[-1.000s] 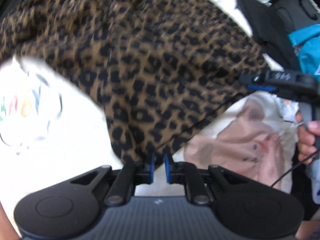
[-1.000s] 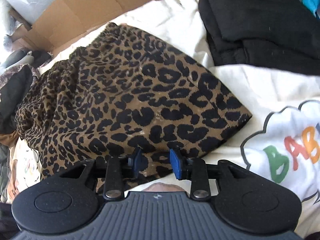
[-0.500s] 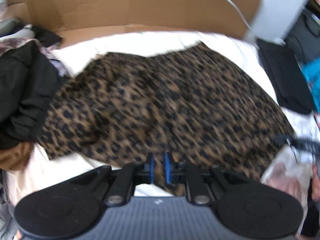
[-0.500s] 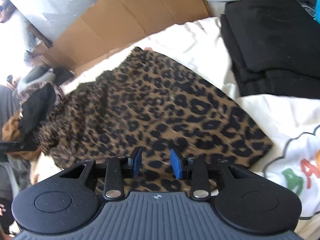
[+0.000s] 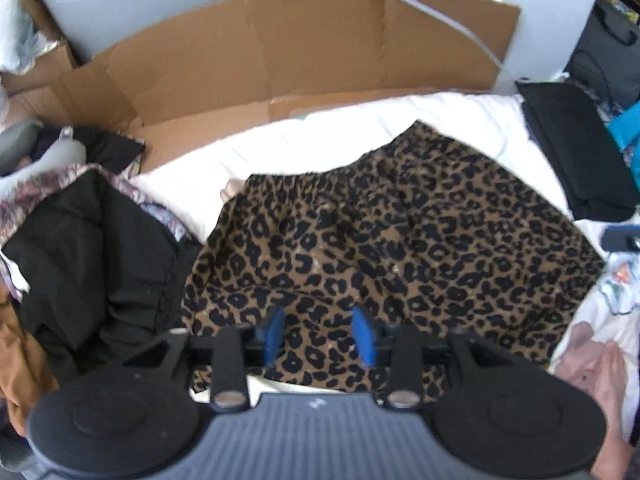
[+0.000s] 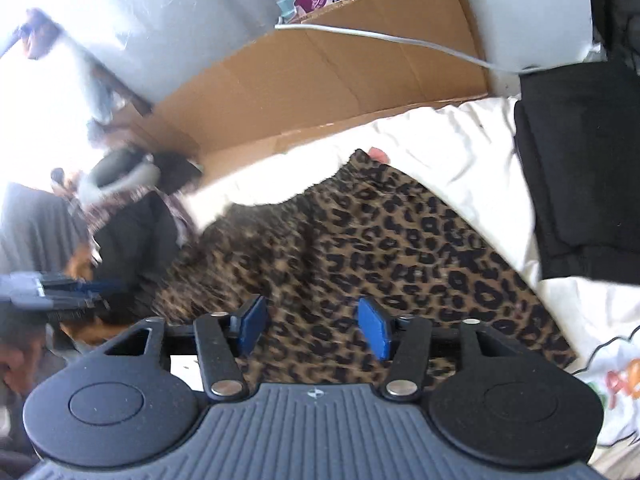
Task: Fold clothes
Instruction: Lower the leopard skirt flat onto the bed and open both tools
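The left gripper (image 5: 318, 336) has just been opening its jaws, which now stand apart with nothing between the blue pads; it hangs above the near edge of the leopard-print garment (image 5: 392, 256); the right gripper (image 6: 314, 328) has likewise just spread its jaws, empty, over the same cloth (image 6: 384, 264). The garment lies flat on the white sheet (image 5: 320, 136), its gathered waistband on the far side; left of it sits a heap of dark clothes (image 5: 92, 256); to the right a folded black pile (image 5: 576, 160) rests on the sheet; a brown cardboard panel (image 5: 304, 56) stands along the far side, a grey cable (image 6: 384, 40) crossing it.
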A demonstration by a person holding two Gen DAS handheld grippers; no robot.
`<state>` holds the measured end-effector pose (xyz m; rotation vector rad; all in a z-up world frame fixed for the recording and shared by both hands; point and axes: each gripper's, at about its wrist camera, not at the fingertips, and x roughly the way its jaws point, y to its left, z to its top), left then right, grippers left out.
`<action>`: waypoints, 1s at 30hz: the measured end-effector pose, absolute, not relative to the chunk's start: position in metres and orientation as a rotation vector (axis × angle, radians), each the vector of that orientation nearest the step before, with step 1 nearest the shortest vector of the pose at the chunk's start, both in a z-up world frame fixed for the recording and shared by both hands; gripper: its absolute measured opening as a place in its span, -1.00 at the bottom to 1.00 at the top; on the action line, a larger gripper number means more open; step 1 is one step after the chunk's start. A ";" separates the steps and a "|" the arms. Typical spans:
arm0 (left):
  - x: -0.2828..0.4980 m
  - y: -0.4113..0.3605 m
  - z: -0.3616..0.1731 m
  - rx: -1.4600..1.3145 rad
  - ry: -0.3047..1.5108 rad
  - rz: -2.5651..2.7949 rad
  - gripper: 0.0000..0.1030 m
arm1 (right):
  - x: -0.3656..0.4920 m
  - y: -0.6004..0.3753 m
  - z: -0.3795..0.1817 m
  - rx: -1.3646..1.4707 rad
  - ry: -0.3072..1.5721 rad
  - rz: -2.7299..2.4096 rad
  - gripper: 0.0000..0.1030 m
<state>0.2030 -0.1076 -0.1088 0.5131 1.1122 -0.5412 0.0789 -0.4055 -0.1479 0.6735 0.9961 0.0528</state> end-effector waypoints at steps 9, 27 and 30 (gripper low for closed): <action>0.193 -0.106 -0.028 0.555 1.082 -0.631 0.15 | 0.091 -0.397 -0.077 0.731 1.146 -0.060 0.34; 0.173 0.002 0.113 0.597 0.989 -0.684 0.88 | 0.061 -0.367 0.046 0.738 1.160 -0.160 0.99; 0.163 0.021 0.121 0.594 0.968 -0.659 0.90 | 0.061 -0.353 0.061 0.722 1.190 -0.107 0.99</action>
